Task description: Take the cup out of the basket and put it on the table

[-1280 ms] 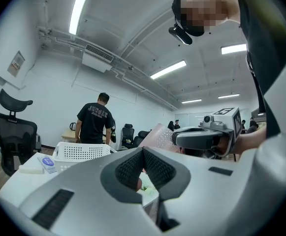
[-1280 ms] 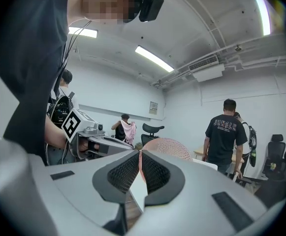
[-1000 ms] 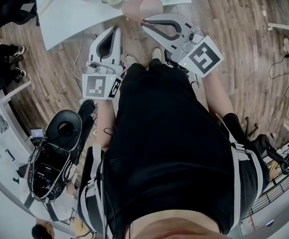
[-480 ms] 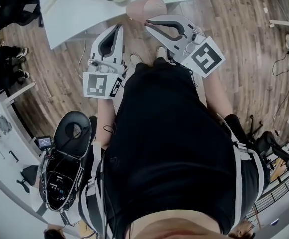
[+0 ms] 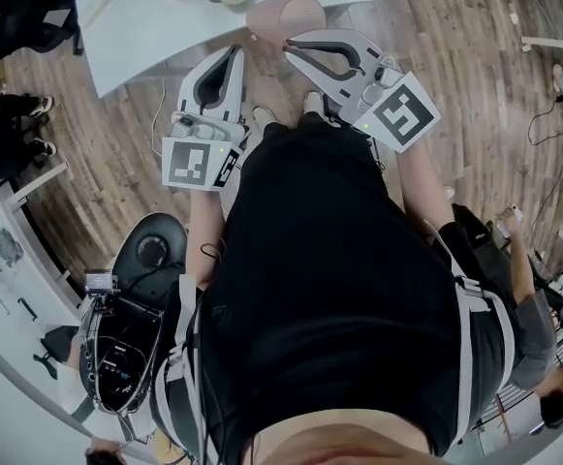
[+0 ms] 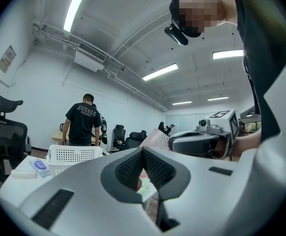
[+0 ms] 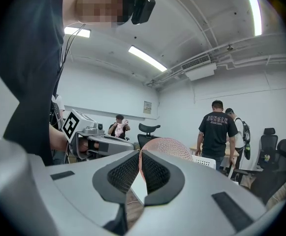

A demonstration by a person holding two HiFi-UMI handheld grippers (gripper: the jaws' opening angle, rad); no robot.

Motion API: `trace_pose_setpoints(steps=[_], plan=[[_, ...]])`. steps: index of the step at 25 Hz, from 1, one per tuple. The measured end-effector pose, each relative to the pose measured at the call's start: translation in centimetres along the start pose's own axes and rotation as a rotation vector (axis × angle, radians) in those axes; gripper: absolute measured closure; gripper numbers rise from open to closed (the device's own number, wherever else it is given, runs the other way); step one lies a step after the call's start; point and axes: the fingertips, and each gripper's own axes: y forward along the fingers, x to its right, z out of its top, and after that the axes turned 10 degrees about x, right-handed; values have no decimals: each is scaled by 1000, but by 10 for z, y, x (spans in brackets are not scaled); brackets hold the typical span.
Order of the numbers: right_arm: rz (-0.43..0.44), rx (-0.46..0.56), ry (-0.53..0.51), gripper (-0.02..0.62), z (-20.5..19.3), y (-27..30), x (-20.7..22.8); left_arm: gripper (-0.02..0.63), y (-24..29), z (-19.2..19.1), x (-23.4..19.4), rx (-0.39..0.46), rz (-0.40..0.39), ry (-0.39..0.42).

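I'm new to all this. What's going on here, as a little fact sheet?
who: a person facing a white table, a tool in each hand
right hand-held gripper: shut on the rim of a pink mesh cup
left hand-held gripper: shut, empty
white basket: on the table, ahead of the left tool
cup's place: held in the air by the table's near edge, not yet set down

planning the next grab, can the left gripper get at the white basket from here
Probably yes: the left gripper, jaws shut, faces the white basket on the table, nothing between. The pink mesh dome stands aside, before the right gripper.
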Motion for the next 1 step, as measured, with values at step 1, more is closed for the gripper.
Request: trace_pose_setpoints(steps=[1], plan=[[-2,0,3,565,1,0,-1,588,0,1,1,1,-2,0]])
